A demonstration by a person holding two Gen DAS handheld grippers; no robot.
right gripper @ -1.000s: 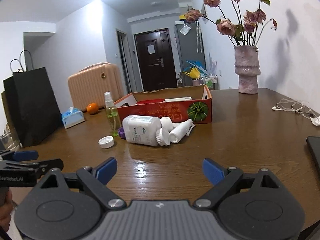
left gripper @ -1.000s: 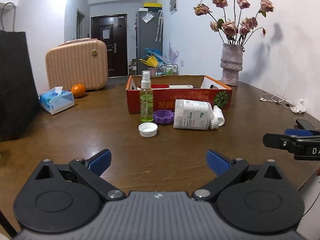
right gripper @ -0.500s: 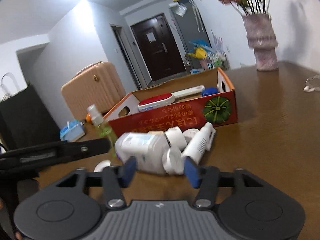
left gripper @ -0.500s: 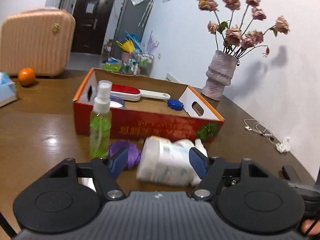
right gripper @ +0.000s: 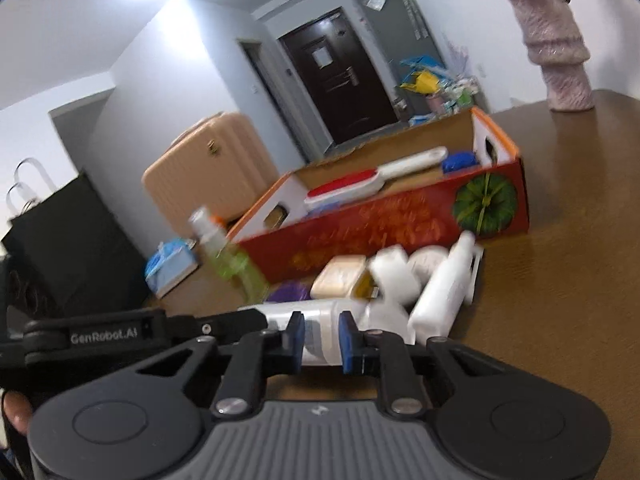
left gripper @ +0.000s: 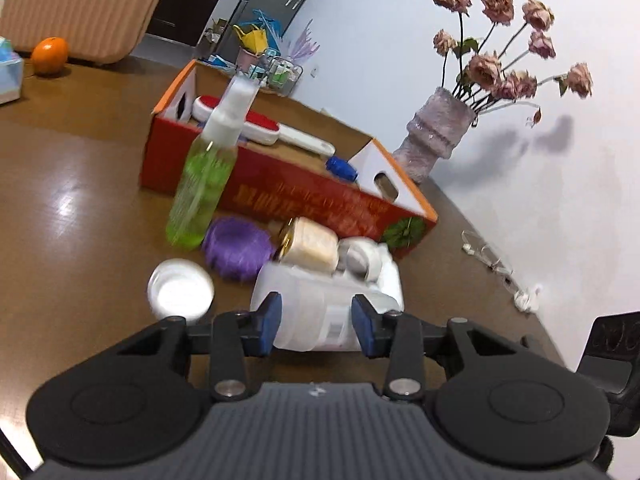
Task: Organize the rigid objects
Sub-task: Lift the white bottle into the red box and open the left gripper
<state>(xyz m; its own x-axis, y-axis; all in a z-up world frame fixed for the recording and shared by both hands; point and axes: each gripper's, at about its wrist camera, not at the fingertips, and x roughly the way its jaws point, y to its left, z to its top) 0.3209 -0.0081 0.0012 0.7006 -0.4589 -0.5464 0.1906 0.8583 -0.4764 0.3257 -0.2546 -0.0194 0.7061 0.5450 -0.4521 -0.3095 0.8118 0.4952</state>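
- Left tongs (left gripper: 315,326): partly open, the blue pads (left gripper: 269,322) on either side of the big white bottle (left gripper: 320,304) lying on the worktop (left gripper: 80,208); whether the pads press it or only flank it, I cannot tell through the blur.
- Right tongs (right gripper: 321,336): narrowly open, the pads (right gripper: 297,334) framing the same bottle (right gripper: 320,320); grip or mere closeness cannot be told.
- In the right view the left tongs (right gripper: 224,326) reach in from the left, touching or just beside the bottle.
- Just past the left tongs' tips, beyond the bottle: a tan jar (left gripper: 308,244) on its side and a small white bottle (left gripper: 360,258), crowded together.
- Ahead-left of the left tongs: a white cap (left gripper: 181,294), a purple lid (left gripper: 238,246), and a green spray bottle (left gripper: 208,176), upright.
- Ahead-right of the right tongs: a slim white bottle (right gripper: 444,288) lying against the cluster.
- Behind all these, the red box (left gripper: 304,200) holds a red-and-white brush (left gripper: 264,128) and a blue item (left gripper: 340,168).
- Far right of the left tongs: a vase (left gripper: 436,132) of dried roses, and white cables (left gripper: 496,264) on the worktop.
- Far left: an orange (left gripper: 50,55), a pink suitcase (left gripper: 80,4).
- Left of the right tongs: a black bag (right gripper: 68,248) and a tissue box (right gripper: 172,262).
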